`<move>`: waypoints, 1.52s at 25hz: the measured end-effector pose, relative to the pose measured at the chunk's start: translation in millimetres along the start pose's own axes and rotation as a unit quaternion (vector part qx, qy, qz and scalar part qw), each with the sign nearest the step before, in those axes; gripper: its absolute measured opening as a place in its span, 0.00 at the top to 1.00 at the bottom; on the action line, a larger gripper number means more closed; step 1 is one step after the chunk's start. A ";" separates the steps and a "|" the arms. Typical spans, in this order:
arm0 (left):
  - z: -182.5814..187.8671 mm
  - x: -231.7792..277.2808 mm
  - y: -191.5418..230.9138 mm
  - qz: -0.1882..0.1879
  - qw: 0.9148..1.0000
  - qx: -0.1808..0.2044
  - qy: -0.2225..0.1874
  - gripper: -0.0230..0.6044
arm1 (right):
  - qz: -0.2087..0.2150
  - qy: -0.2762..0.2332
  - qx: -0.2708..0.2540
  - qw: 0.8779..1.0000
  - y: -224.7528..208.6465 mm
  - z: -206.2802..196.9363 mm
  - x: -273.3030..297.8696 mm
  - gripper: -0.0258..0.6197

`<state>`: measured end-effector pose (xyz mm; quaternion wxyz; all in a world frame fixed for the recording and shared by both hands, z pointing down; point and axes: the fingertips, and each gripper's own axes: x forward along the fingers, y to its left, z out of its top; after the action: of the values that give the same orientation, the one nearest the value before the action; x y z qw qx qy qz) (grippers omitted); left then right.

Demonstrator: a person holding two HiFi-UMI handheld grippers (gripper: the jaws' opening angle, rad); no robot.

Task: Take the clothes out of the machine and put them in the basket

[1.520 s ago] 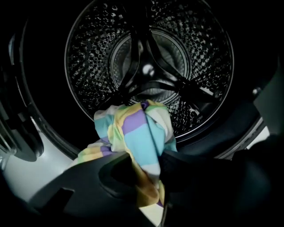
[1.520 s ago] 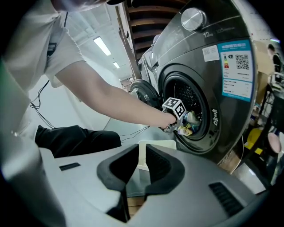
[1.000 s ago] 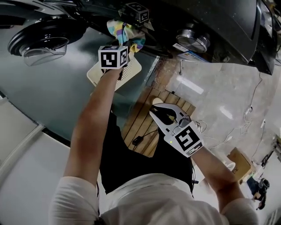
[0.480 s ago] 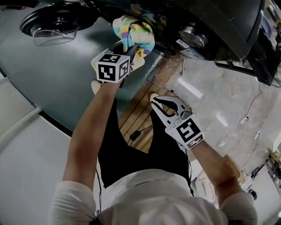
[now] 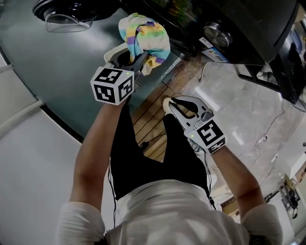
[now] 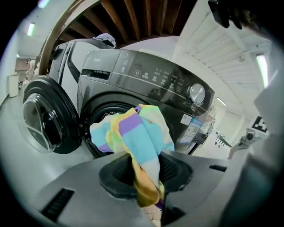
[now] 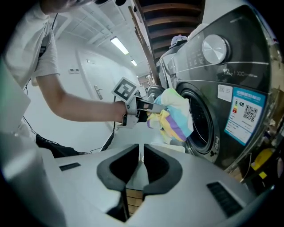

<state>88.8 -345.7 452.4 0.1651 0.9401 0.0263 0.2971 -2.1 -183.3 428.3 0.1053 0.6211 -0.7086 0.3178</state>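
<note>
A pastel striped cloth (image 5: 143, 36) hangs bunched from my left gripper (image 5: 135, 60), which is shut on it. In the left gripper view the cloth (image 6: 137, 137) is pinched between the dark pads and droops below them, in front of the dark washing machine (image 6: 155, 75) and its round opening (image 6: 104, 111). From the right gripper view the cloth (image 7: 175, 116) hangs just outside the drum. A white basket (image 5: 114, 51) shows partly under the cloth. My right gripper (image 5: 168, 103) hovers lower right over the floor, jaws together, with nothing between them (image 7: 141, 153).
The machine's round door (image 5: 67, 12) stands swung open to the left. A slatted wooden board (image 5: 153, 122) lies on the floor below the grippers, with a cable and plug on it. Pale marble floor (image 5: 239, 110) with thin cables extends right.
My left gripper has risen and pulled back from the drum opening with the striped cloth in it. The cloth now hangs free outside the machine. The right gripper has hardly shifted.
</note>
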 end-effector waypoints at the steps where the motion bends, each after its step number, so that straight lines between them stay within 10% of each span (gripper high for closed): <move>1: 0.7 -11.4 -1.0 0.004 1.000 -0.002 -0.002 0.80 | 0.004 0.001 -0.002 1.000 3.2 2.5 -0.7 0.91; 21: -62.7 -87.5 50.3 0.075 0.996 -0.042 -0.020 0.80 | 0.052 0.024 -0.045 0.997 -5.5 13.2 56.0 0.91; 38: -148.2 -65.0 110.6 0.063 0.995 -0.071 0.043 0.80 | 0.063 0.053 -0.042 0.996 -5.6 21.4 110.9 0.91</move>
<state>-54.1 -416.1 566.7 0.2108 0.9122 -0.0471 0.3482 -14.5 -286.1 473.8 0.1484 0.5522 -0.7527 0.3262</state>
